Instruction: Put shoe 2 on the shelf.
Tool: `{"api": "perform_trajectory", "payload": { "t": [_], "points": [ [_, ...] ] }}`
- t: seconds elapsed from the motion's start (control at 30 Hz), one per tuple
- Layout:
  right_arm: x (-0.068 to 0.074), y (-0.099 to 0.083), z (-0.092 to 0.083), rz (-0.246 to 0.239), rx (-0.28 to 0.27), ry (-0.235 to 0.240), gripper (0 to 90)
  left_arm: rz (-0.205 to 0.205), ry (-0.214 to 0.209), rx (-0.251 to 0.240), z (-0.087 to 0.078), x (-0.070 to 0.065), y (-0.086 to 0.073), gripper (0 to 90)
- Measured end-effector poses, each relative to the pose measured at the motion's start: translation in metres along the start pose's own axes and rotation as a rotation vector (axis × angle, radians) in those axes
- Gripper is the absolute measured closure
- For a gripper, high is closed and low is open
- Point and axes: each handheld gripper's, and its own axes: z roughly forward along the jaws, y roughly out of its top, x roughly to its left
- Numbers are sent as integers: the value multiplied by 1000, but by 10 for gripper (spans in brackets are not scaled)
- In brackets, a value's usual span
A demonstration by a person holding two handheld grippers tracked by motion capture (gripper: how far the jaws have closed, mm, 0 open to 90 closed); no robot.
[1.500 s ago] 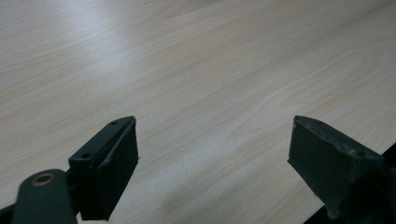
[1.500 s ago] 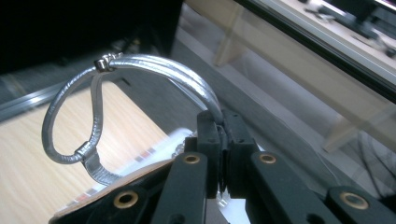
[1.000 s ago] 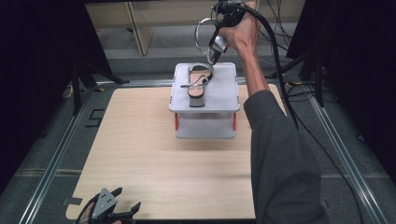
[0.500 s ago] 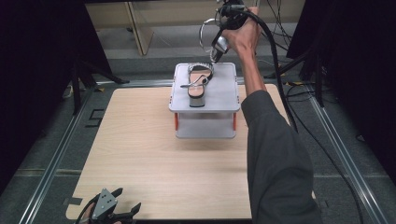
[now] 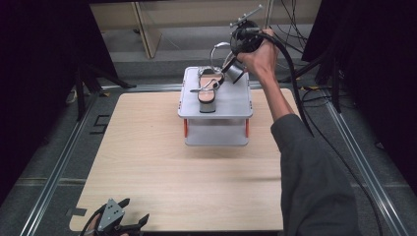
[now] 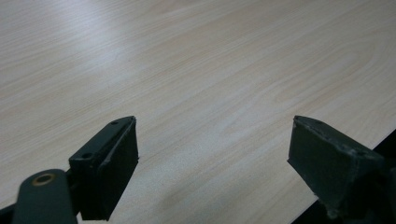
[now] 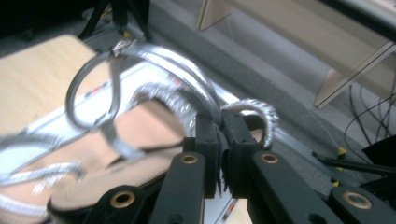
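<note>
A silver-strapped sandal (image 5: pixel 208 90) with a tan insole lies on the top of a grey raised platform (image 5: pixel 237 104) at the far middle of the table. My right gripper (image 5: pixel 227 70) comes down at its heel end from the right, shut on the silver heel strap. In the right gripper view the strap (image 7: pixel 252 109) is pinched between the closed jaws of the right gripper (image 7: pixel 220 125), and the insole (image 7: pixel 140 135) runs off to the left. My left gripper (image 5: pixel 129 222) rests at the table's near left edge, open; the left gripper (image 6: pixel 212 154) has only bare wood between its jaws.
The wooden table (image 5: pixel 162 167) stretches between the platform and the person's side. A black cable (image 5: pixel 295 73) trails from the right gripper over the sleeve. Metal rails (image 5: pixel 354 147) run along both table sides, and a pale cabinet (image 5: pixel 147 24) stands behind.
The right hand has come down toward the platform with the heel strap still in its jaws. The left gripper has stayed put.
</note>
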Motion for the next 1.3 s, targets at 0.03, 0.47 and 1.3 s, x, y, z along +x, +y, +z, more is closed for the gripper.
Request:
{"api": "perform_trajectory", "payload": {
  "t": [0.03, 0.47, 1.3],
  "points": [
    [2, -4, 0, -6, 10, 10, 863, -6, -2, -4, 0, 0, 0, 154],
    [10, -47, 15, -18, 70, 113, 844, 20, 8, 17, 0, 0, 1, 155],
    [7, -77, -4, 75, -12, 175, 492, 19, 3, 7, 0, 0, 1, 155]
  ]
}}
